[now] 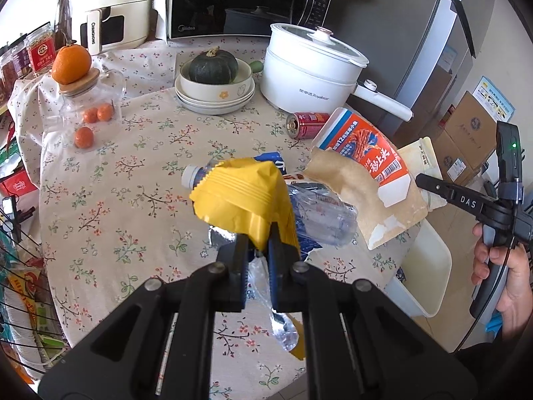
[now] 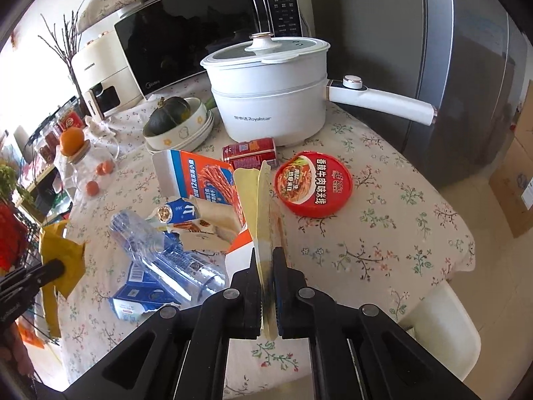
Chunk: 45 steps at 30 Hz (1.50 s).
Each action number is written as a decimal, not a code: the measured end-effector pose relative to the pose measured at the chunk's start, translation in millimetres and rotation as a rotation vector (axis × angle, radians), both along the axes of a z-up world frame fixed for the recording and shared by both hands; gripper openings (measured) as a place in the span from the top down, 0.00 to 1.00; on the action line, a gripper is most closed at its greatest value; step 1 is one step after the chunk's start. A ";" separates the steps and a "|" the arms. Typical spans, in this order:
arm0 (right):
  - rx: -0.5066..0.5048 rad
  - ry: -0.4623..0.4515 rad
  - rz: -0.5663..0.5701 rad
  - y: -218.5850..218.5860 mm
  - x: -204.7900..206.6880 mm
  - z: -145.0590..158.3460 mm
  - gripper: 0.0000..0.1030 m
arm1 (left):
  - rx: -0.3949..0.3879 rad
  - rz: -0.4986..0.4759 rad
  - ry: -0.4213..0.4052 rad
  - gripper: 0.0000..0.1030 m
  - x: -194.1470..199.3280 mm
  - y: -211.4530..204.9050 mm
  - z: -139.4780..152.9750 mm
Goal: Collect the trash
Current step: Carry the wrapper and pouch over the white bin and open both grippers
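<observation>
My left gripper (image 1: 259, 246) is shut on a yellow snack wrapper (image 1: 240, 196) and holds it above the floral table (image 1: 110, 180); the wrapper also shows in the right wrist view (image 2: 61, 256). My right gripper (image 2: 265, 263) is shut on a flat orange-and-white cardboard food box (image 2: 256, 206), which shows in the left wrist view (image 1: 363, 170) lifted at the table's right. On the table lie a crushed clear plastic bottle (image 2: 166, 253), a blue torn carton (image 2: 143, 296), a red can (image 2: 250, 151) and a red noodle-cup lid (image 2: 313, 183).
A white electric pot (image 2: 269, 96) with a long handle, stacked bowls holding a green squash (image 1: 213, 66), a glass jar with oranges (image 1: 88, 100), a microwave (image 1: 240, 0) and an air fryer (image 1: 110, 3) stand at the back. A white chair (image 1: 423, 266) is at the table's right edge.
</observation>
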State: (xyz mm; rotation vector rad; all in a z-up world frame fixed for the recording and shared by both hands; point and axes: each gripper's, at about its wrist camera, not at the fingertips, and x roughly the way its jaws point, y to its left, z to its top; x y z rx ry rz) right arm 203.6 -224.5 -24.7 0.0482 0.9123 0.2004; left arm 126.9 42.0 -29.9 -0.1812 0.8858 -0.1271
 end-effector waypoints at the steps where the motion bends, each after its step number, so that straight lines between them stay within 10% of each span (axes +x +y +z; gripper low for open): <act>1: 0.012 -0.003 -0.004 -2.3 0.2 1.8 0.93 | 0.000 0.000 0.002 0.89 0.3 -0.1 -0.6; 25: -0.065 -0.215 -0.175 -101.0 -65.7 65.1 0.97 | -0.005 -0.149 -0.052 0.89 -6.4 -79.2 7.9; 45: -0.007 0.062 -0.340 -243.8 -112.2 -22.6 0.97 | 0.021 -0.396 -0.013 0.89 -26.3 -213.3 -23.6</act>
